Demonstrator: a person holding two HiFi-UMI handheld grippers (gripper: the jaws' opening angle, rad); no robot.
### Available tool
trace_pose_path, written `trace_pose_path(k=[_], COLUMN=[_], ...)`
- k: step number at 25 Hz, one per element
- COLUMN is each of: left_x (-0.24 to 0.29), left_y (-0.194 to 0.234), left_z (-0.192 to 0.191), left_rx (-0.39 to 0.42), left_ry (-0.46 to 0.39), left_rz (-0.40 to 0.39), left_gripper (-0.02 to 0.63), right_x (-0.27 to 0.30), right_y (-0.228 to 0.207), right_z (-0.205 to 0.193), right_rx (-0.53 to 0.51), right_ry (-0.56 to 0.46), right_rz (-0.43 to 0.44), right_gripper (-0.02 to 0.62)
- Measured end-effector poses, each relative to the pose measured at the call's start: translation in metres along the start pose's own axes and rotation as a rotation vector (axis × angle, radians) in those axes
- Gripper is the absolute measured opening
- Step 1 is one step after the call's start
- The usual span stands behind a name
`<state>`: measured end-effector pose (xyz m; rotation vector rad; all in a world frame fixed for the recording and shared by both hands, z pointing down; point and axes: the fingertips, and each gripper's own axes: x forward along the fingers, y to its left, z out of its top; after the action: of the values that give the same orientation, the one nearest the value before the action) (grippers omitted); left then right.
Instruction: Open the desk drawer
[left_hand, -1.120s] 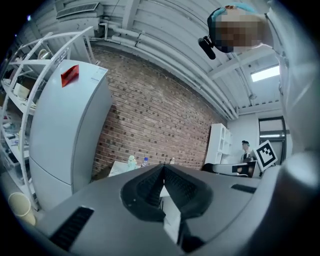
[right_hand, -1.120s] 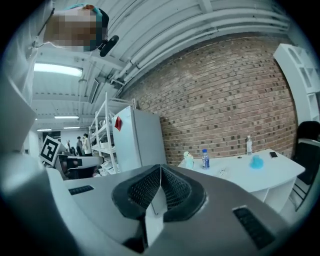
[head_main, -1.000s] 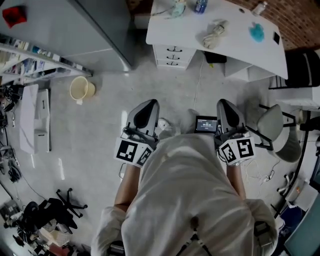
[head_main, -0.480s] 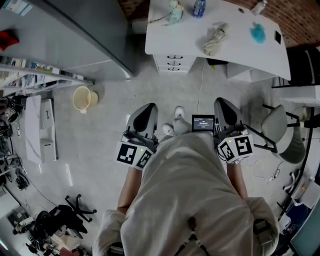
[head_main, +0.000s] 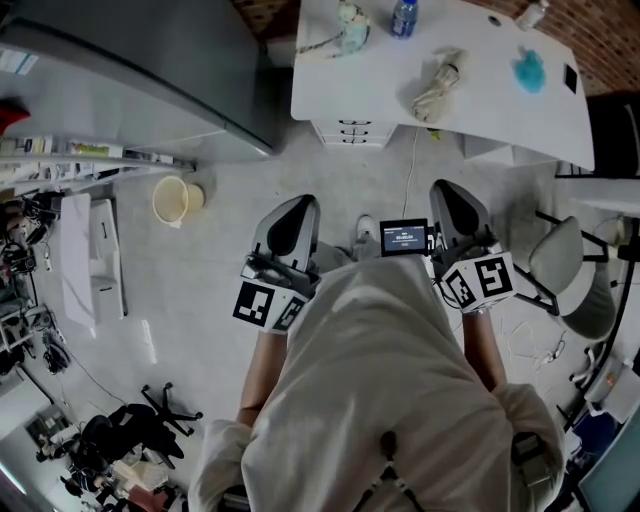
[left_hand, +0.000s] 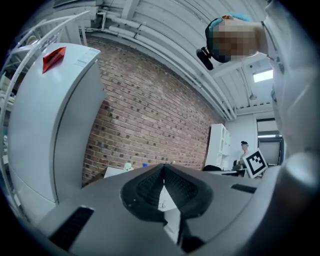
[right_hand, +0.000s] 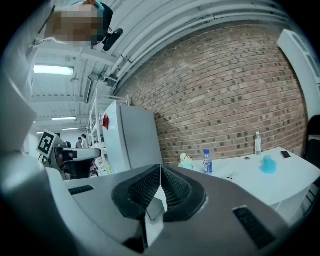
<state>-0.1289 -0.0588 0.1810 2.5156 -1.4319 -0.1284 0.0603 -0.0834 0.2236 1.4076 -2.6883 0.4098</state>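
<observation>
The desk drawer (head_main: 353, 132) shows only as a narrow strip of stacked fronts under the near left edge of the white desk (head_main: 480, 95). The fronts seem flush and shut, though the steep angle makes that hard to judge. The person's torso (head_main: 380, 380) covers both hands and the rear of each tool. The left gripper (head_main: 292, 208) has its jaws pressed together on nothing, and so does the right gripper (head_main: 447, 190). Both are held over the floor (head_main: 220, 260), well apart from the drawers. A cream bucket (head_main: 171, 199) stands near the fridge (head_main: 150, 70); its contents cannot be made out. A bottle (head_main: 403, 14) stands on the desk.
</observation>
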Motion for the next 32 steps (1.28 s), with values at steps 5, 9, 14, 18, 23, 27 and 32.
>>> trace_pose_path(k=[5, 9, 14, 18, 23, 27, 32], left_x=[0.011, 0.013, 0.007, -0.007, -0.019, -0.022, -0.021], left_y=[0.014, 0.036, 0.072, 0.114, 0.143, 0.145, 0.133], left_z=[-0.001, 0.005, 0.015, 0.009, -0.004, -0.015, -0.025], left_rx=[-0.014, -0.001, 0.011, 0.031, 0.036, 0.035, 0.022], left_ry=[0.017, 0.032, 0.063, 0.105, 0.153, 0.167, 0.173], left_rz=[-0.034, -0.112, -0.220, -0.262, -0.279, -0.273, -0.247], left_gripper=[0.007, 0.008, 0.007, 0.007, 0.007, 0.008, 0.008], right_x=[0.016, 0.029, 0.042, 0.053, 0.046, 0.037, 0.030], right_y=[-0.001, 0.015, 0.048, 0.082, 0.099, 0.094, 0.068], right_z=[0.008, 0.013, 0.012, 0.002, -0.012, -0.015, -0.011], right_rx=[-0.021, -0.008, 0.005, 0.020, 0.039, 0.026, -0.027], right_ry=[-0.005, -0.032, -0.040, -0.025, 0.019, 0.049, 0.059], right_rz=[-0.029, -0.106, -0.205, -0.247, -0.310, -0.337, -0.321], right_gripper=[0.028, 0.028, 0.028, 0.028, 0.027, 0.028, 0.028])
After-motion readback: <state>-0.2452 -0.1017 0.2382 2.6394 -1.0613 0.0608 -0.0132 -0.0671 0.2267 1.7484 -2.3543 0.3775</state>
